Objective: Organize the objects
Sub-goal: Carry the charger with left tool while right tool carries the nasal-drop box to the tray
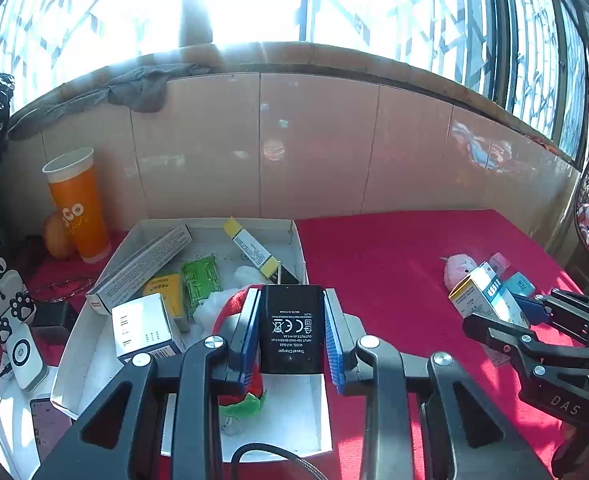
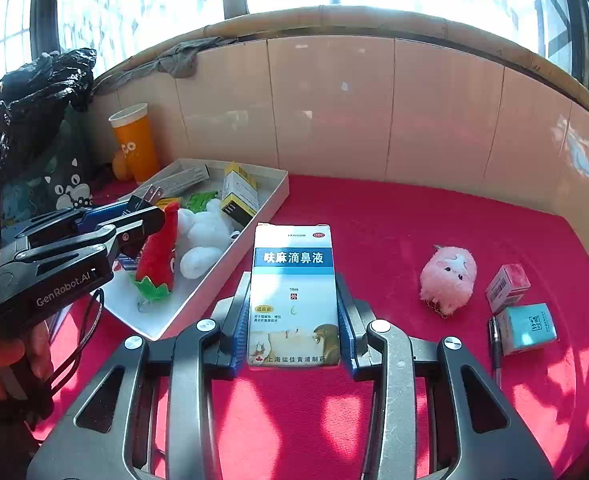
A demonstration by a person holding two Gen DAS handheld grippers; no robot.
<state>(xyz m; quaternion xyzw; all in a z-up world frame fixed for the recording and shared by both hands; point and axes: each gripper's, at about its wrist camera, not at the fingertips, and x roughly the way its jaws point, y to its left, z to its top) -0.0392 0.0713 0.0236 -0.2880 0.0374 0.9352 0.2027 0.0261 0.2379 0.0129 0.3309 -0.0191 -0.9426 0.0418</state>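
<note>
A: Far left, what is the left hand-held gripper (image 1: 292,334) carrying?

B: A black travel charger (image 1: 291,328), clamped between the blue pads (image 1: 334,344). Its long axis runs along the fingers, the label reads upside down to the left wrist camera, and in the right wrist view its metal prongs (image 2: 150,194) point forward past the fingertips. The jaws stand only as wide as the charger's body.

A: And where does it hang?

B: Over the white tray (image 1: 300,248), above a red plush toy (image 2: 160,252) and a white plush toy (image 2: 204,240). Boxes lie in the tray, among them a yellow-ended one (image 1: 254,250) propped at an angle.

A: Moving right?

B: The right hand-held gripper (image 2: 294,320) grips a blue-and-white medicine box (image 2: 294,292) upright, its long axis running forward along the fingers with the printed face toward the camera. The jaws are closed to the width of the box, which sits just right of the tray, over the red surface (image 2: 414,216).

A: Farther right?

B: A pink plush toy (image 2: 448,276), a small pink box (image 2: 508,286) and a teal box (image 2: 528,328) lie on the surface, well apart from the tray.
</note>
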